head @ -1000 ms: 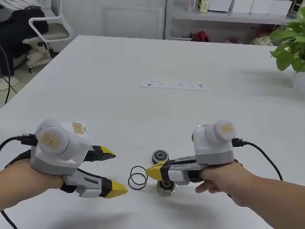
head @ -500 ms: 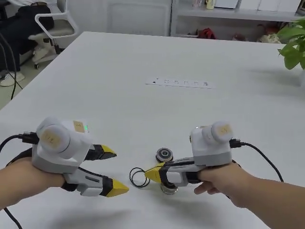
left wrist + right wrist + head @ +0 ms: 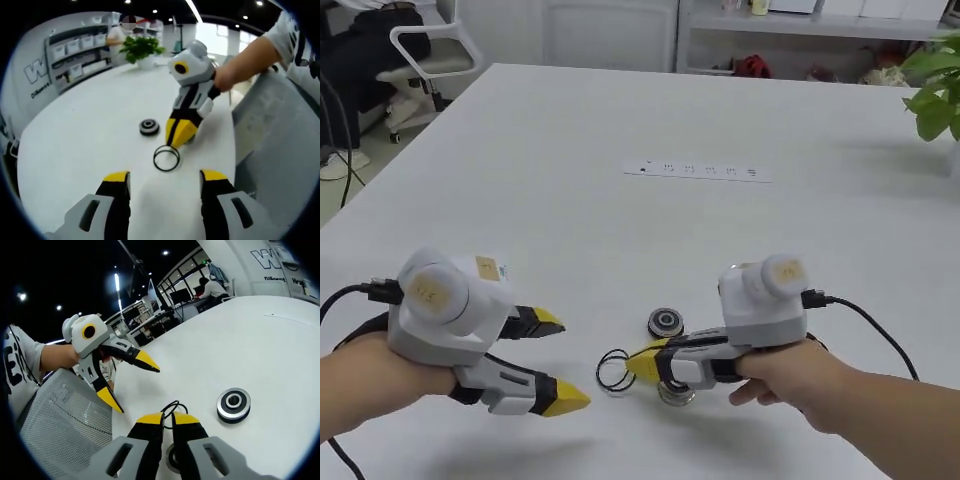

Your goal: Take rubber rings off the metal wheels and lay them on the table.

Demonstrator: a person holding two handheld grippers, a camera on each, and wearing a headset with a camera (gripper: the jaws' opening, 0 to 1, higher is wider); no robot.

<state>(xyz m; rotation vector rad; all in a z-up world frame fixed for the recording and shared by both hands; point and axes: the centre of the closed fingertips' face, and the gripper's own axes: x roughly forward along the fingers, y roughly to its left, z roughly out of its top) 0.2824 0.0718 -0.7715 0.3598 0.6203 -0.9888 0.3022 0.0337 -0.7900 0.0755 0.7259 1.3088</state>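
Little moved since half second ago: right tool (image 3: 640, 365) stays at edge of rubber rings (image 3: 613, 371), jaws nearly together; pinch on ring not discernible. Two black rings overlap, flat on counter (image 3: 720, 230). Two metal wheels: far wheel (image 3: 665, 322) just beyond, near wheel (image 3: 675, 393) under right tool. Left tool (image 3: 563, 360) wide open, empty, near rings.

In the head view, the right gripper (image 3: 634, 365) covers most of a wheel (image 3: 672, 394) at lower centre. Its tips overlap the rings (image 3: 613, 371), so whether they pinch one cannot be told. In the right gripper view, the jaws hide most of that wheel at bottom centre. The plant (image 3: 935, 95) is cut by the right edge.
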